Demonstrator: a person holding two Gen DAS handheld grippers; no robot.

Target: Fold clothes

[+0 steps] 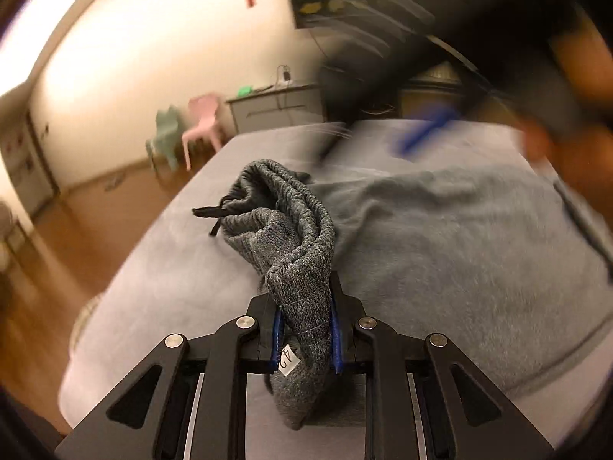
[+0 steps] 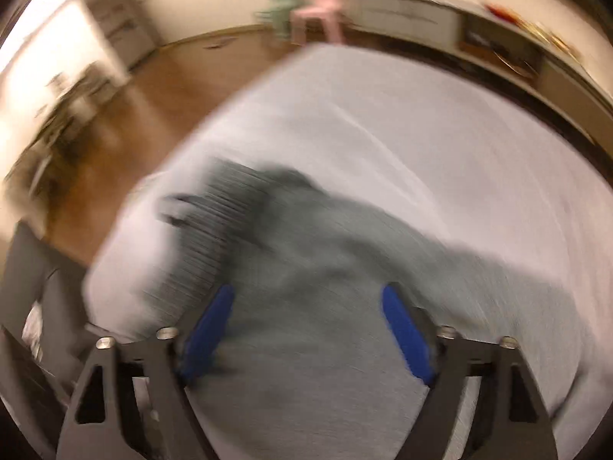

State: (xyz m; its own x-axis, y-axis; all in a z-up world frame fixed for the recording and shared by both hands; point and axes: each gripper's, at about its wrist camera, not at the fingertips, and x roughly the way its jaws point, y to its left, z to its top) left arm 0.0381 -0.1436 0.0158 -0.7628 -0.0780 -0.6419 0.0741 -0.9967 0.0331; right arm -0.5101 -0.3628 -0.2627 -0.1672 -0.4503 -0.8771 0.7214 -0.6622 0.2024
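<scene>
A grey garment lies on the pale grey bed [image 1: 164, 268]. Its light fleece body [image 1: 440, 237] spreads to the right, and its dark knit waistband [image 1: 283, 211] is bunched and lifted at the left. My left gripper [image 1: 302, 291] is shut on that waistband, with a white tag [image 1: 288, 360] between the blue pads. A black drawstring [image 1: 208, 211] hangs from the band. In the right wrist view, my right gripper [image 2: 308, 293] is open above the blurred garment [image 2: 325, 287], with nothing between its fingers. It also shows as a blurred blue finger [image 1: 429, 126] at the far side of the bed.
The bed's left edge [image 1: 126, 253] drops to a wooden floor [image 1: 76, 207]. A pink chair [image 1: 203, 122], a green chair [image 1: 164, 134] and a grey cabinet [image 1: 276, 109] stand by the far wall. A person's arm [image 1: 574, 88] reaches in from the upper right.
</scene>
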